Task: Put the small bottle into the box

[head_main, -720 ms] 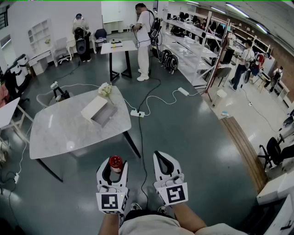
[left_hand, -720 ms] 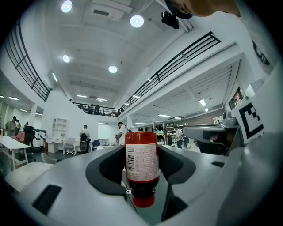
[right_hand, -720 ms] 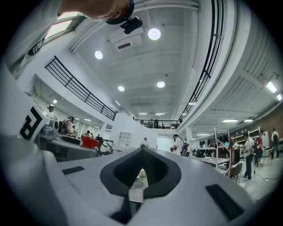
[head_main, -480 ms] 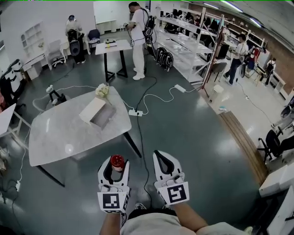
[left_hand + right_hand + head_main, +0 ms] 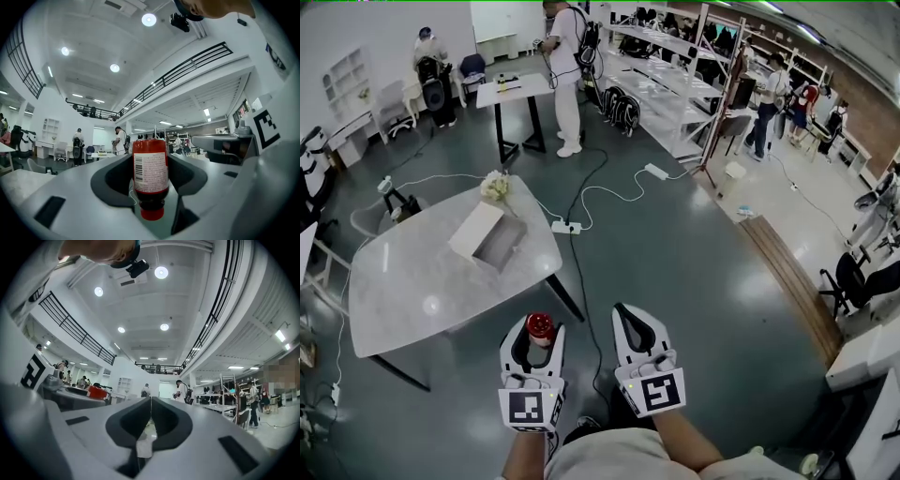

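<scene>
The left gripper (image 5: 533, 334) clamps the small bottle (image 5: 150, 174) between its jaws, the right gripper (image 5: 631, 321) is closed and empty, and the box (image 5: 487, 238) lies on the table (image 5: 408, 292), well apart from both.

The pale marble table (image 5: 412, 281) stands ahead and left of the left gripper (image 5: 536, 330). On its far side lies a box (image 5: 487, 236), with white flowers (image 5: 495, 186) just beyond.

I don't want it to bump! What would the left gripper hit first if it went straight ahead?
Probably nothing close. The left gripper, holding the bottle, points just past the table's right corner, over the floor; depth is unclear.
</scene>
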`<state>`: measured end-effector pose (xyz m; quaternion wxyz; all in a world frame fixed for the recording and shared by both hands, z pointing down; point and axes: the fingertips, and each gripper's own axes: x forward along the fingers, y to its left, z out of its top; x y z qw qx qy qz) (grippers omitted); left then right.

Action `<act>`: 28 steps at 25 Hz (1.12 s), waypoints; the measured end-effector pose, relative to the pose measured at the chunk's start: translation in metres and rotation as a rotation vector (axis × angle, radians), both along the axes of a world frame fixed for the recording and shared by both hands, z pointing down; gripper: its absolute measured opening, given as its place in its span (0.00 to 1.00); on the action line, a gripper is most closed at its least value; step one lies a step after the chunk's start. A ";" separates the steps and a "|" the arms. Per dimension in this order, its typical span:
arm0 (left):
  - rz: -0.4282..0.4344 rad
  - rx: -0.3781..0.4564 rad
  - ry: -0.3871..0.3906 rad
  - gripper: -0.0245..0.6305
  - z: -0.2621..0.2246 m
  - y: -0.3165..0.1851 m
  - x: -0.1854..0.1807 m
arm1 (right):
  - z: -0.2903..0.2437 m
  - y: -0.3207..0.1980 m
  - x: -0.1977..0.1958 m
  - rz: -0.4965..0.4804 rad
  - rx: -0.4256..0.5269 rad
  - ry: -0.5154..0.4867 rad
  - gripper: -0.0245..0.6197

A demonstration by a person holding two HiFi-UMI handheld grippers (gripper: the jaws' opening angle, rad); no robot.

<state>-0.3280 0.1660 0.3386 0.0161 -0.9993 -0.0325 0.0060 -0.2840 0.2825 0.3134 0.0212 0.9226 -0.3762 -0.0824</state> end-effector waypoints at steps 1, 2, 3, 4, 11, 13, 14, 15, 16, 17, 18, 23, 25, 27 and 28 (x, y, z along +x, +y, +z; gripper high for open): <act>0.000 0.001 -0.001 0.40 0.001 -0.003 0.008 | 0.000 -0.003 0.008 -0.003 0.002 0.009 0.08; -0.003 0.003 0.000 0.40 0.001 -0.006 0.017 | 0.000 -0.006 0.017 -0.007 0.004 0.018 0.08; -0.007 0.005 0.002 0.40 0.001 -0.009 0.028 | -0.001 -0.009 0.028 -0.012 0.006 0.031 0.08; -0.011 0.007 0.004 0.40 0.000 -0.011 0.039 | -0.003 -0.011 0.039 -0.017 0.009 0.043 0.08; -0.033 0.033 0.015 0.40 -0.007 -0.014 0.132 | -0.008 -0.022 0.134 -0.071 0.024 0.048 0.08; -0.045 0.036 0.024 0.40 -0.010 -0.015 0.158 | -0.015 -0.027 0.160 -0.102 0.031 0.073 0.08; -0.050 0.032 0.027 0.40 -0.011 -0.015 0.172 | -0.018 -0.029 0.173 -0.114 0.032 0.090 0.08; -0.057 0.026 0.027 0.40 -0.011 -0.015 0.186 | -0.020 -0.031 0.186 -0.124 0.031 0.099 0.08; -0.066 0.021 0.024 0.40 -0.010 -0.015 0.198 | -0.020 -0.031 0.198 -0.136 0.032 0.100 0.08; -0.076 0.018 0.021 0.40 -0.009 -0.014 0.209 | -0.021 -0.031 0.210 -0.149 0.033 0.097 0.08; -0.085 0.014 0.021 0.40 -0.008 -0.012 0.218 | -0.021 -0.031 0.219 -0.162 0.034 0.094 0.08; -0.111 -0.003 0.010 0.40 -0.001 -0.012 0.251 | -0.010 -0.038 0.255 -0.205 0.017 0.063 0.08; -0.128 -0.003 0.002 0.40 0.000 -0.020 0.261 | -0.009 -0.047 0.263 -0.234 0.028 0.057 0.08; -0.148 -0.002 -0.005 0.40 0.003 -0.030 0.268 | -0.006 -0.059 0.270 -0.260 0.028 0.050 0.08; -0.157 -0.004 -0.011 0.40 0.005 -0.035 0.271 | -0.003 -0.065 0.274 -0.271 0.026 0.042 0.08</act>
